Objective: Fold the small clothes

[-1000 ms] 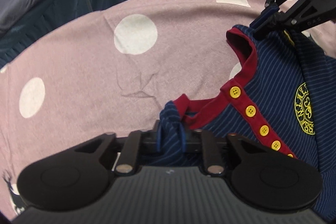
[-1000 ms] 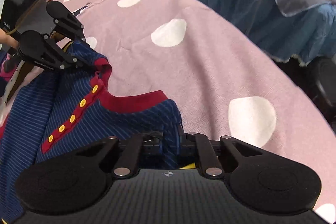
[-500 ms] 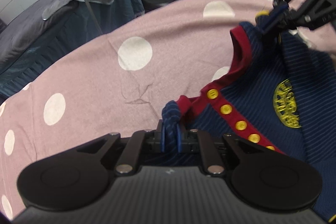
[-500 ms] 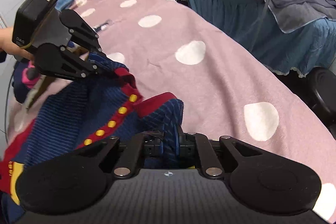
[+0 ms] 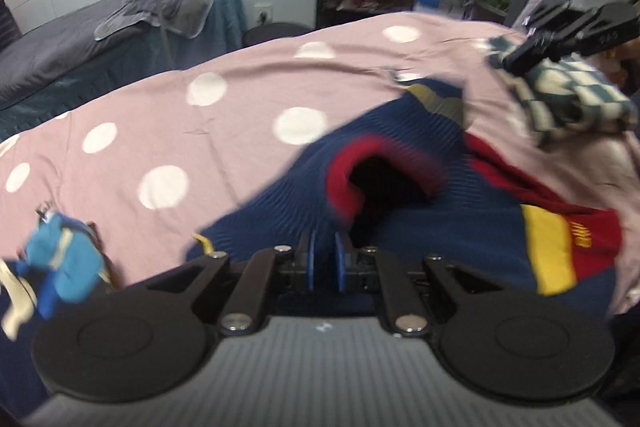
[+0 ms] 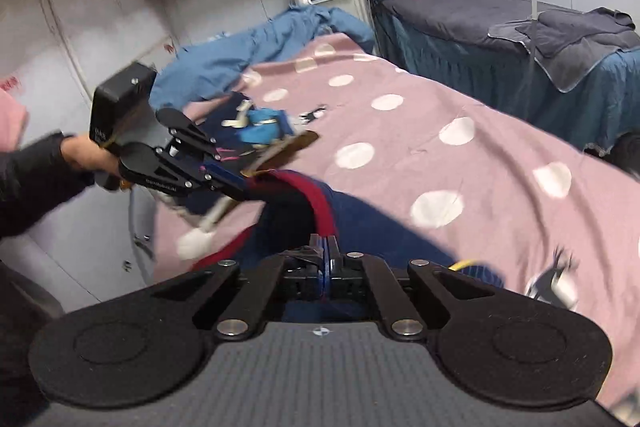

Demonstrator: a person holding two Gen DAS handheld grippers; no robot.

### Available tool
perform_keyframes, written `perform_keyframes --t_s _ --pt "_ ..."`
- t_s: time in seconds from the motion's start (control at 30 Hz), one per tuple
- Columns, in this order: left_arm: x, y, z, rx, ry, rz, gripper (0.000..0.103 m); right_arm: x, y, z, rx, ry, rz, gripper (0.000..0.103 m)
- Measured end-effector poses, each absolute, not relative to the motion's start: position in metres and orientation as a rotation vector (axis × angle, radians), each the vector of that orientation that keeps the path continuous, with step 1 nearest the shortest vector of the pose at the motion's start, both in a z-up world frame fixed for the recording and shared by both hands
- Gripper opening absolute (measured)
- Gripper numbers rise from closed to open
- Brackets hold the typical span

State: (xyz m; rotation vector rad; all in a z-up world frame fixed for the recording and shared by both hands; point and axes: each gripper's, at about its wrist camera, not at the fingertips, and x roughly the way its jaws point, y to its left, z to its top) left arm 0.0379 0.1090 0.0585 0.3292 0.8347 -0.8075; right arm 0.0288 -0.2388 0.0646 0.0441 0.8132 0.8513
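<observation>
- A small blue garment [image 5: 60, 263] lies at the left on the pink dotted bed cover [image 5: 180, 147].
- The left tool [image 5: 324, 261] is clenched on the navy striped shirt [image 5: 304, 167], blue pads pinching the fabric near the red collar [image 5: 348, 163].
- The shirt hangs stretched between both tools above the bed, blurred.
- The right tool [image 6: 325, 259] is clamped on the shirt's red trim [image 6: 320, 207].
- A checked cloth [image 5: 560, 103] lies at far right.
</observation>
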Motion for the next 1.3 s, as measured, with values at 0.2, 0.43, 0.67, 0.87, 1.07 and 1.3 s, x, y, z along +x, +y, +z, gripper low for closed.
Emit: perform_keyframes --t_s 0.2,0.43,0.67,0.87,1.07,1.3 --pt "0.009 0.102 0.035 0.311 0.880 -0.778 0.018 0.000 -0.222 0.032 -0.109 0.805 0.753 0.065" --pt "0.001 0.062 0.007 0.617 0.693 -0.658 0.074 -0.009 -0.160 -0.013 -0.425 0.761 0.735 0.065" --pt "0.005 0.024 -0.027 0.728 0.681 -0.669 0.072 0.006 -0.128 -0.048 -0.646 0.733 0.692 0.083" --pt "0.022 0.031 -0.048 0.681 0.698 -0.605 0.064 0.018 -0.127 -0.063 -0.694 0.702 0.629 0.085" --pt "0.043 0.041 -0.048 0.592 0.769 -0.602 0.052 0.029 -0.133 -0.070 -0.743 0.686 0.611 0.083" --pt "0.022 0.022 -0.056 0.716 0.704 -0.609 0.022 0.024 -0.123 -0.073 -0.740 0.685 0.611 0.033"
